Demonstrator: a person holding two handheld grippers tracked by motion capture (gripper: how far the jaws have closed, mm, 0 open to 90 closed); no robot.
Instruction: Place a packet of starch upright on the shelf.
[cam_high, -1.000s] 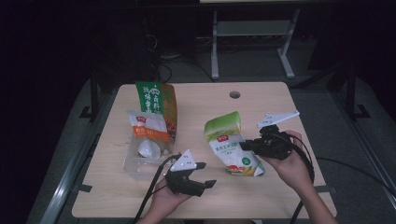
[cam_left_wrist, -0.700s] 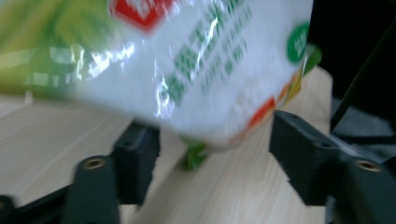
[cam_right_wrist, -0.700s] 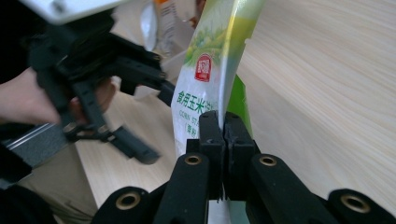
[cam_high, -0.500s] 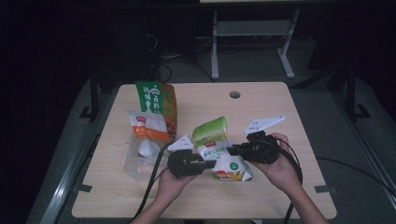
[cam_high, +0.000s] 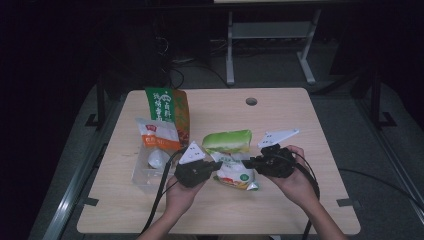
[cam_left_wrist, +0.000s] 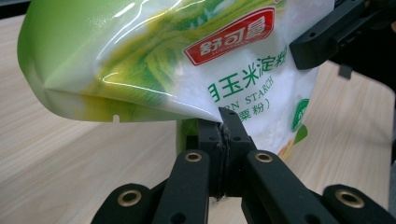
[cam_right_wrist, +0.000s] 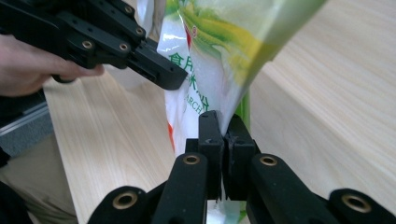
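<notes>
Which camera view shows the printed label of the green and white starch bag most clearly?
The left gripper view: the starch bag is close, with its red logo and "STARCH" readable. The right gripper view shows a narrow, slanted part of the bag, its letters partly cut off. In the high view the bag is small and its print unreadable.

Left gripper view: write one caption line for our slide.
Left gripper pinches the corn starch bag's edge above the wooden table.

Black grippers (cam_high: 218, 169), brass-ringed screws on jaws, white three-cornered top plates, trailing black cables.
</notes>
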